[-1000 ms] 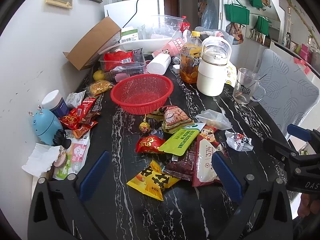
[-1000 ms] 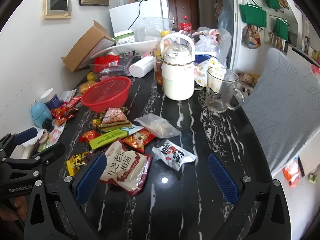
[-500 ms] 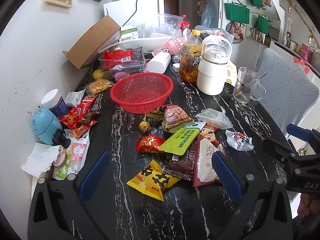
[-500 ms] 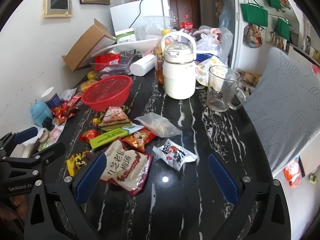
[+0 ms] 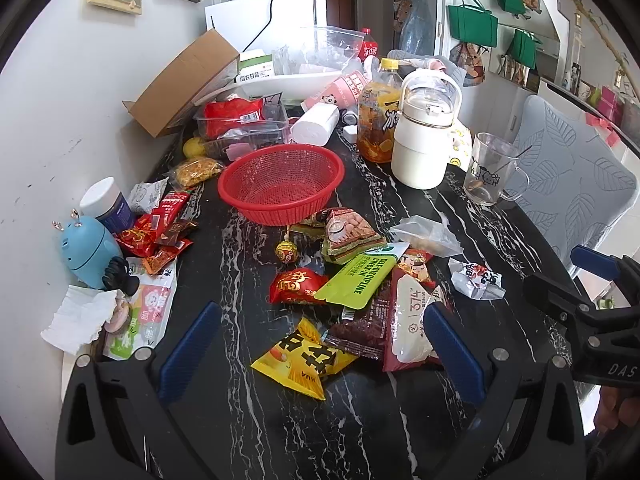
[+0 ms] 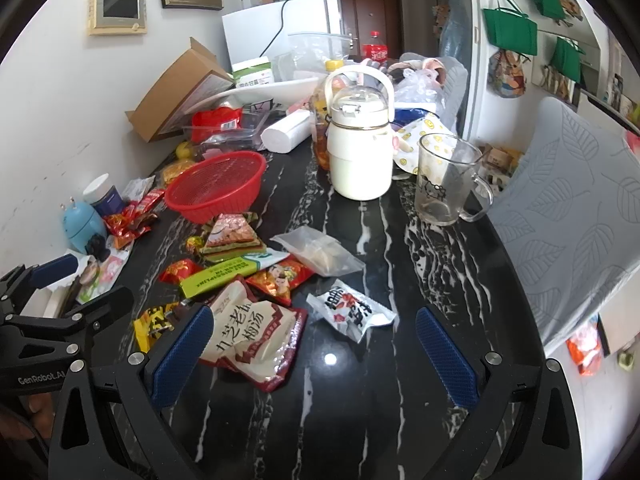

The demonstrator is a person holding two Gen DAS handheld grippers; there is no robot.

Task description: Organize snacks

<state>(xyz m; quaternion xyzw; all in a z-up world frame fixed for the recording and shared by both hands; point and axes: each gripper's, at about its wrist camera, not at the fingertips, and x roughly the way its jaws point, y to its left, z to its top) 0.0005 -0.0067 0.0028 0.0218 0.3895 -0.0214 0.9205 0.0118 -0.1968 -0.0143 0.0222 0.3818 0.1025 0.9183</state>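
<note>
Both grippers hang spread wide over the near edge of a black marble table [image 5: 256, 420], neither holding anything. The left gripper [image 5: 320, 350] has a yellow snack packet [image 5: 304, 356] lying flat between its blue fingers [image 5: 188, 350], slightly ahead of the tips and touching neither. Just beyond it the loose heap of snacks spreads out: a dark red pouch [image 5: 362, 330], a white-and-maroon bag [image 5: 408, 320] near the right-hand finger, a lime-green packet [image 5: 358, 280] and a small red packet [image 5: 296, 286]. The red mesh basket [image 5: 280, 184] stands empty farther back, well apart from the gripper. The right gripper [image 6: 314, 352] has the same white-and-maroon bag [image 6: 252, 340] just beside its left-hand finger [image 6: 180, 356], while a small white wrapper [image 6: 350, 312] sits ahead between the fingers. A clear plastic bag [image 6: 320, 250] lies farther on, and the basket [image 6: 216, 184] sits off to the left beyond the heap. A cream jug [image 6: 360, 148] and a glass mug [image 6: 444, 180] stand behind.
</note>
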